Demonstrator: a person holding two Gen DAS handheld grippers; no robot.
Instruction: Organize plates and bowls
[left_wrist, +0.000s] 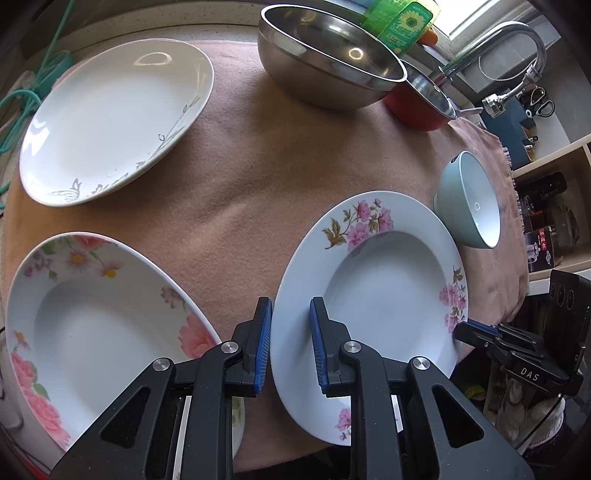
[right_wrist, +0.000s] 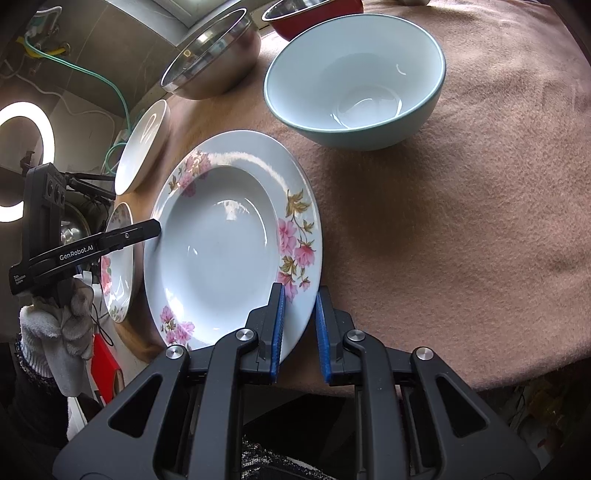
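Note:
A white deep plate with pink flowers (left_wrist: 373, 295) (right_wrist: 218, 251) lies at the near edge of the pink cloth, held from both sides. My left gripper (left_wrist: 291, 347) is shut on its left rim, one blue pad above and one below. On the opposite rim my right gripper (right_wrist: 299, 332) is shut the same way. Each gripper shows in the other's view: the right gripper (left_wrist: 476, 330), the left gripper (right_wrist: 155, 227). A light green bowl (left_wrist: 469, 199) (right_wrist: 354, 81) stands upright just beyond the plate. Two more plates lie to the left: a rose-patterned plate (left_wrist: 92, 332) (right_wrist: 118, 258) and a white plate with grey print (left_wrist: 114, 122) (right_wrist: 142, 147).
A steel bowl (left_wrist: 325, 62) (right_wrist: 210, 55) and a red bowl (left_wrist: 417, 107) (right_wrist: 314, 14) stand at the far side. A green bottle (left_wrist: 399, 22) and a faucet (left_wrist: 517, 48) are behind them. A gloved hand (right_wrist: 55, 332) holds the left gripper. Bare pink cloth (right_wrist: 461, 221) stretches right.

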